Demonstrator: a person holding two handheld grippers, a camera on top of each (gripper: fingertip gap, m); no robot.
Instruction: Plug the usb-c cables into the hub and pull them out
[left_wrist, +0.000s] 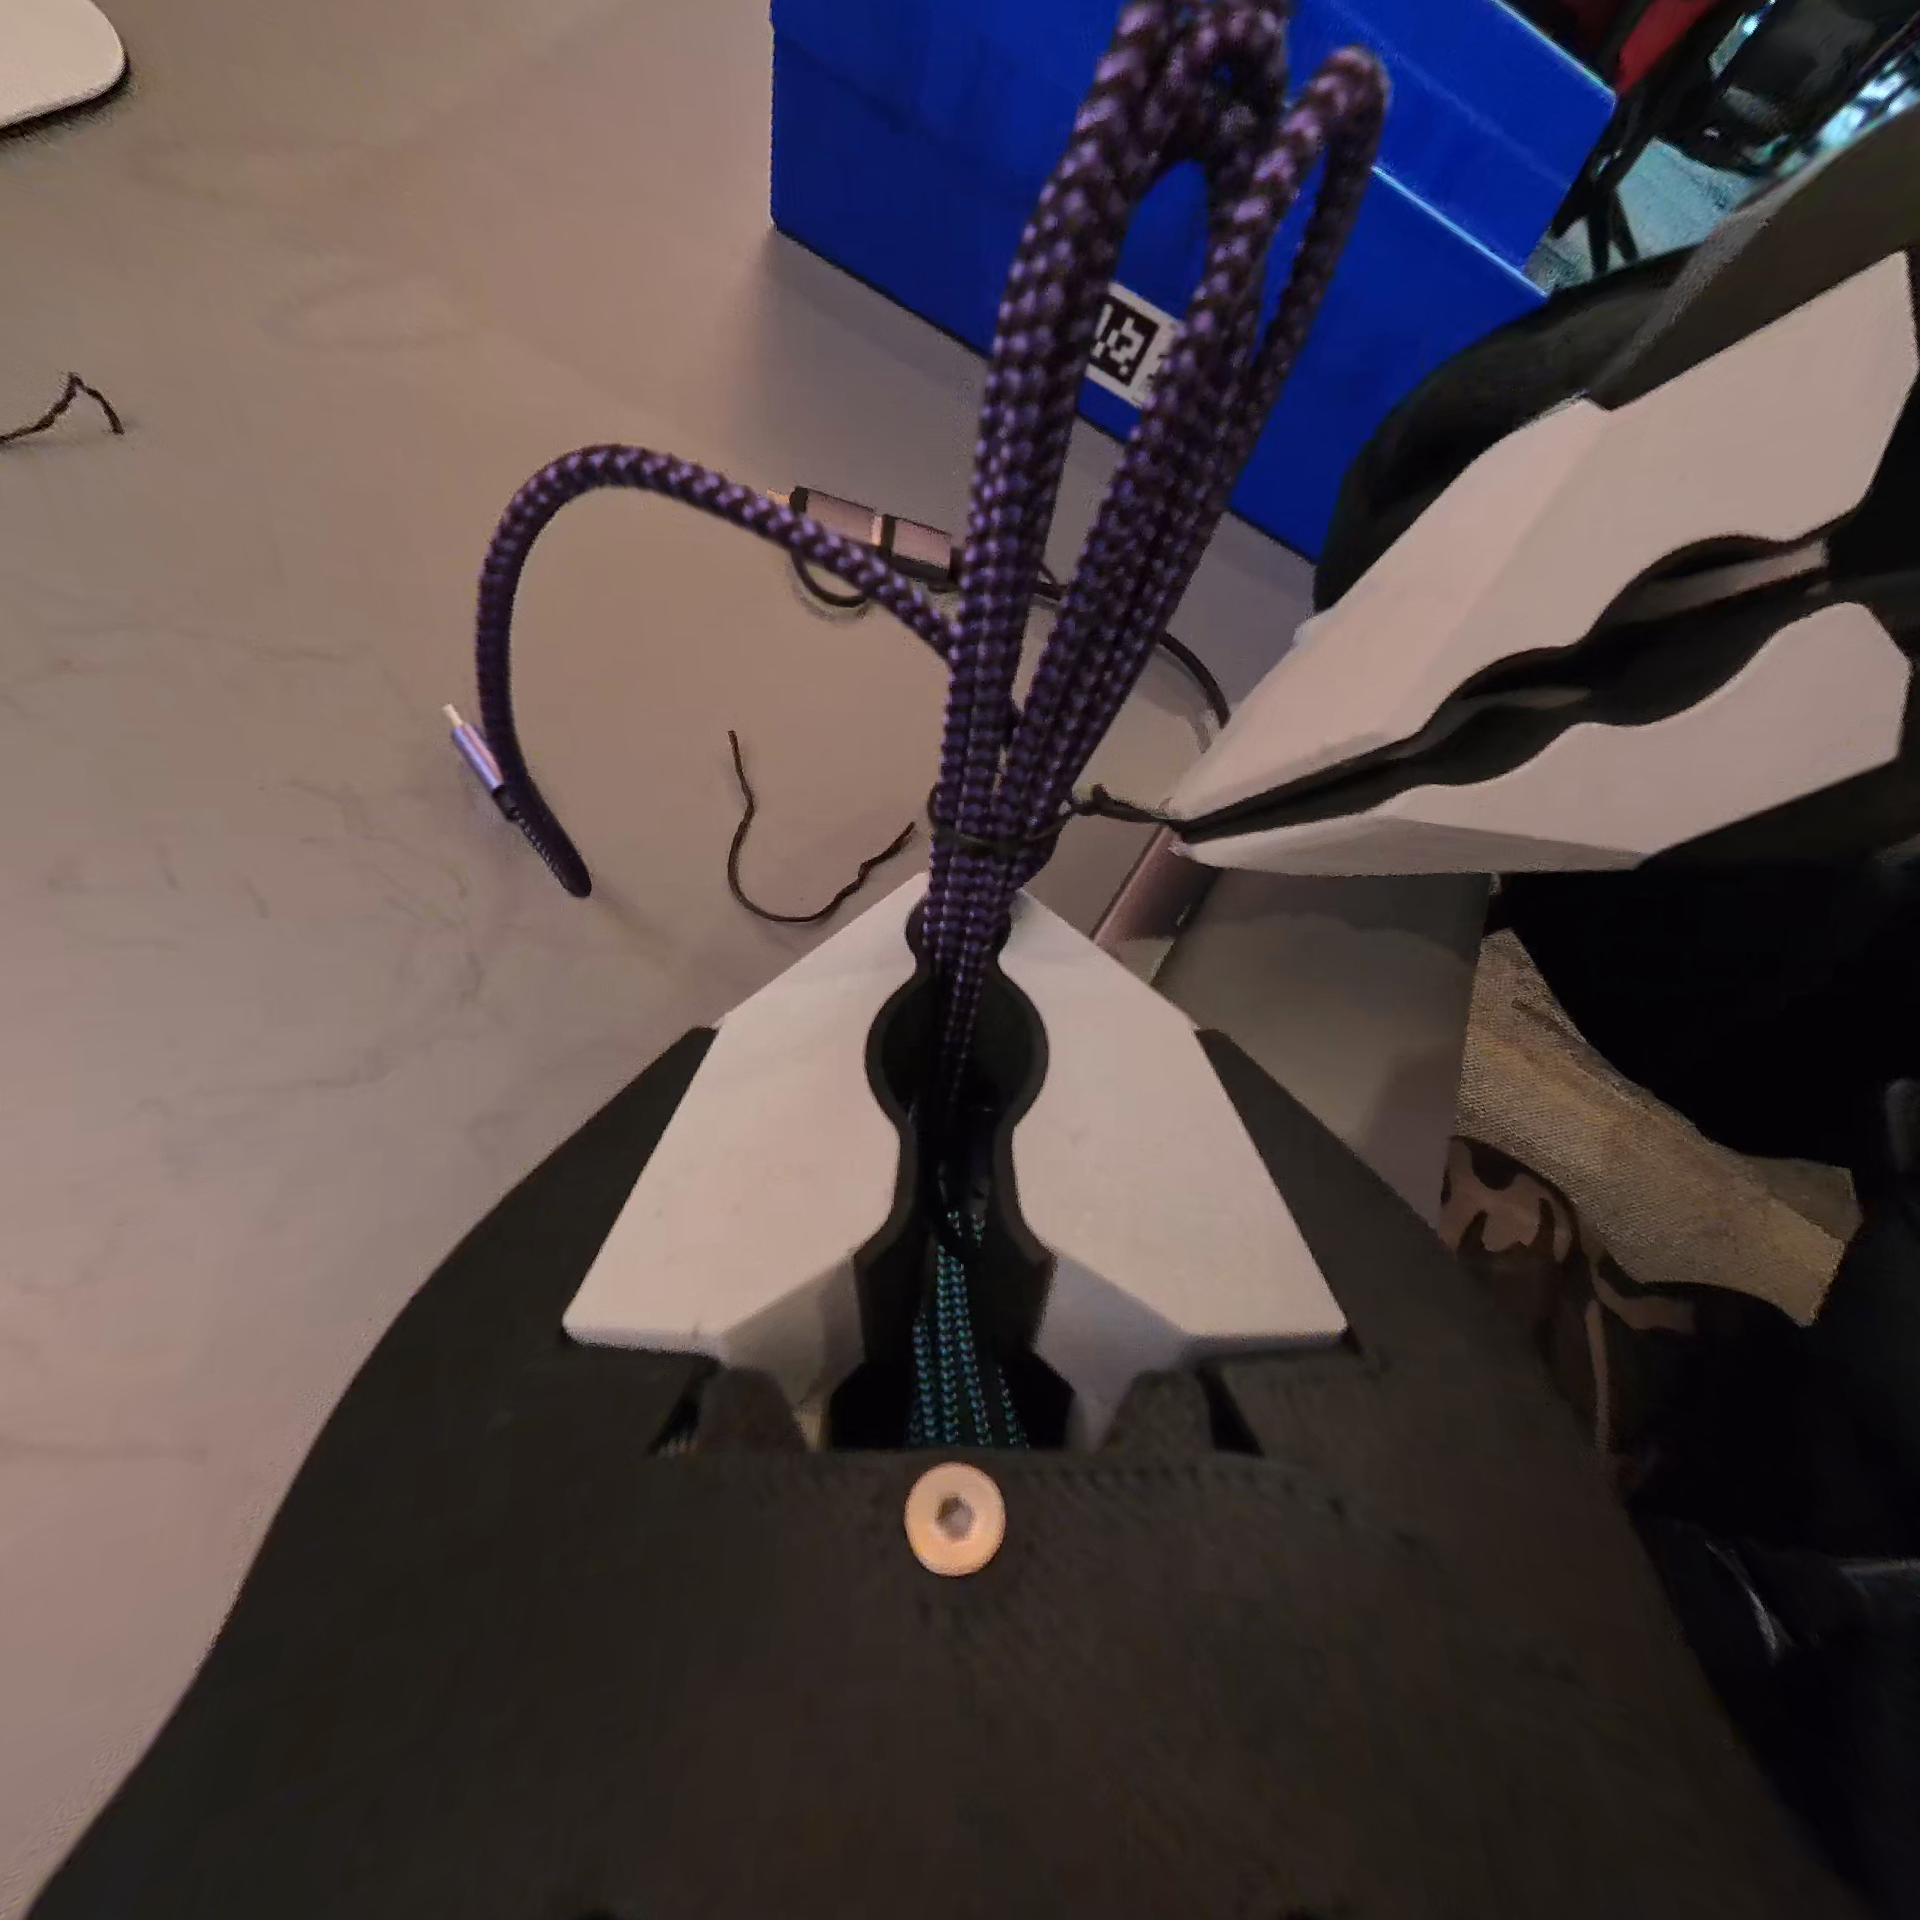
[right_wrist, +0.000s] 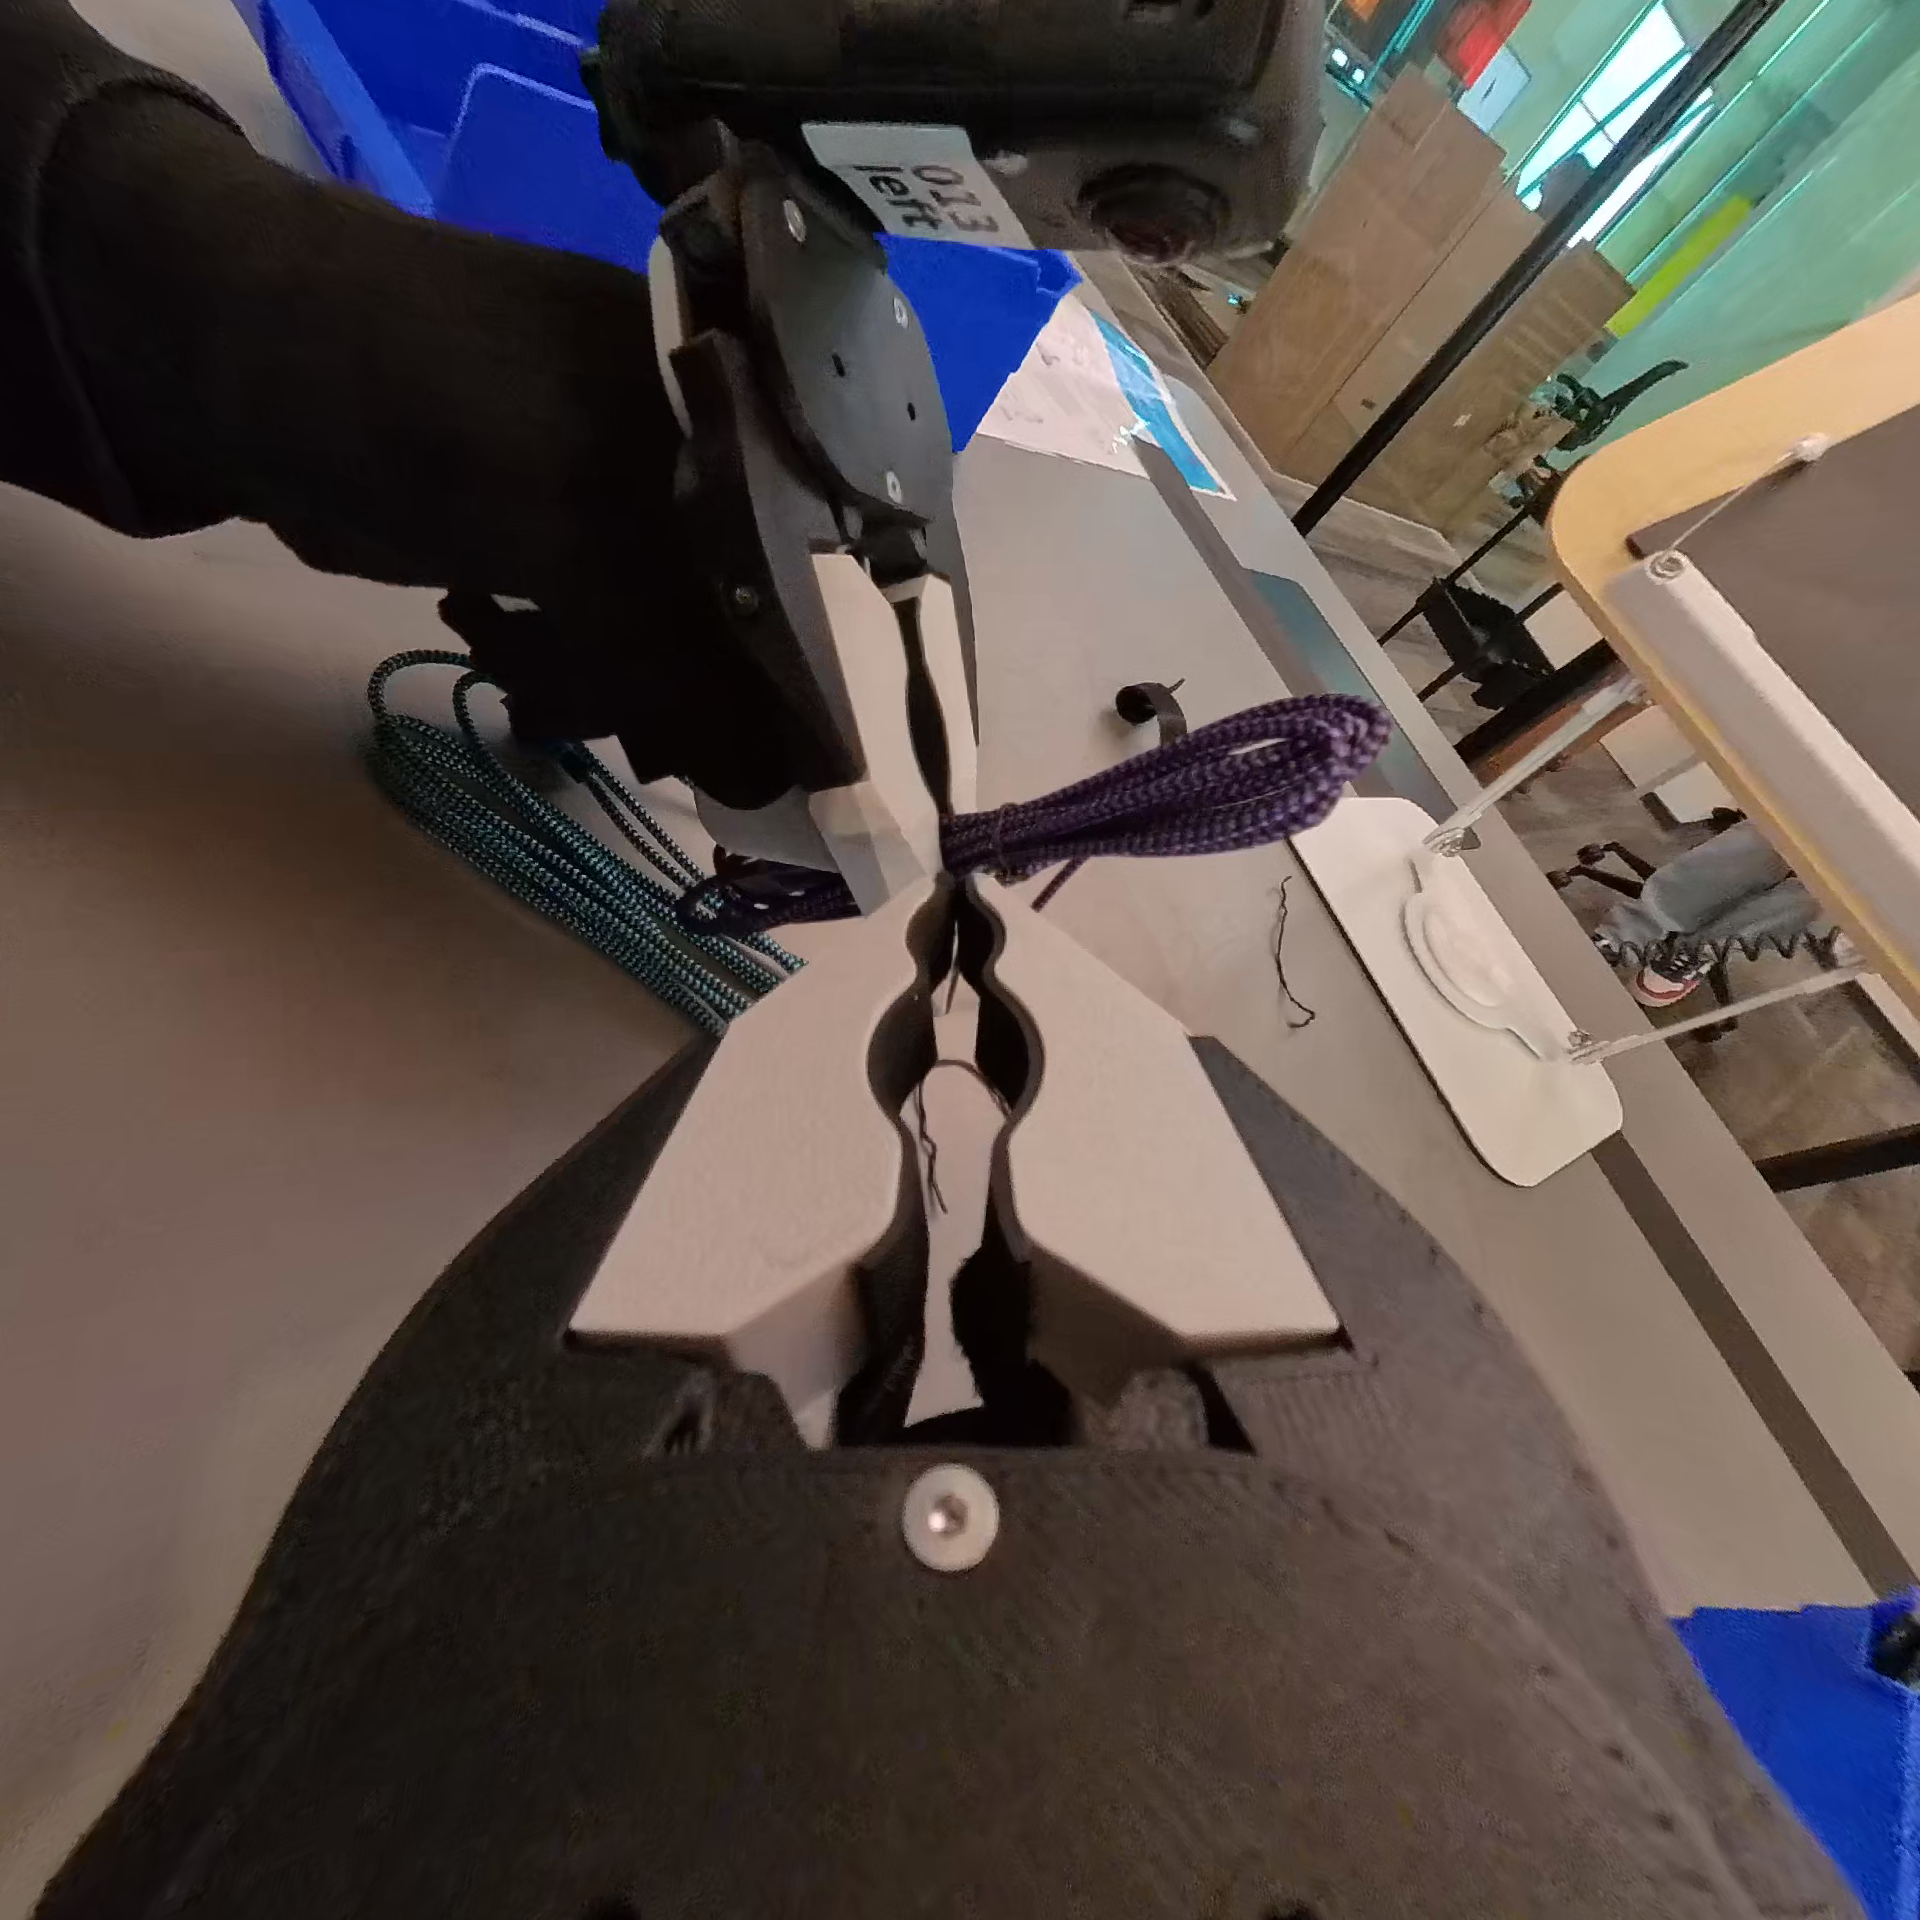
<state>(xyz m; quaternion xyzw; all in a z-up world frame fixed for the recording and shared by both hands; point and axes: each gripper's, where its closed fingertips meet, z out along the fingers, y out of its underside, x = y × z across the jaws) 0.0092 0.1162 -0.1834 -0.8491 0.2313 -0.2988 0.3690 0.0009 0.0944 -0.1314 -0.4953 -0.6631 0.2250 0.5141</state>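
In the left wrist view my left gripper (left_wrist: 966, 920) is shut on a folded bundle of purple braided cable (left_wrist: 1049, 499), which stands up out of the jaws. A thin black tie (left_wrist: 992, 836) binds the bundle just past my fingertips. One loose end curves left and ends in a metal plug (left_wrist: 473, 748). My right gripper (left_wrist: 1179, 831) comes in from the right, shut on the tie's free end. In the right wrist view the right gripper (right_wrist: 954, 896) pinches the black tie (right_wrist: 940, 987) beside the bundle (right_wrist: 1174, 790), with the left gripper (right_wrist: 925, 831) above it.
A small grey connector piece with a black cord (left_wrist: 873, 530) lies on the grey table (left_wrist: 312, 623) behind the bundle. A blue box (left_wrist: 1299, 208) stands at the back. Black thread scraps (left_wrist: 810, 873) lie on the table. A teal braided cable coil (right_wrist: 520, 821) and a white pad (right_wrist: 1455, 966) are nearby. One gripper's finger ends stand about 5 centimeters off the other's.
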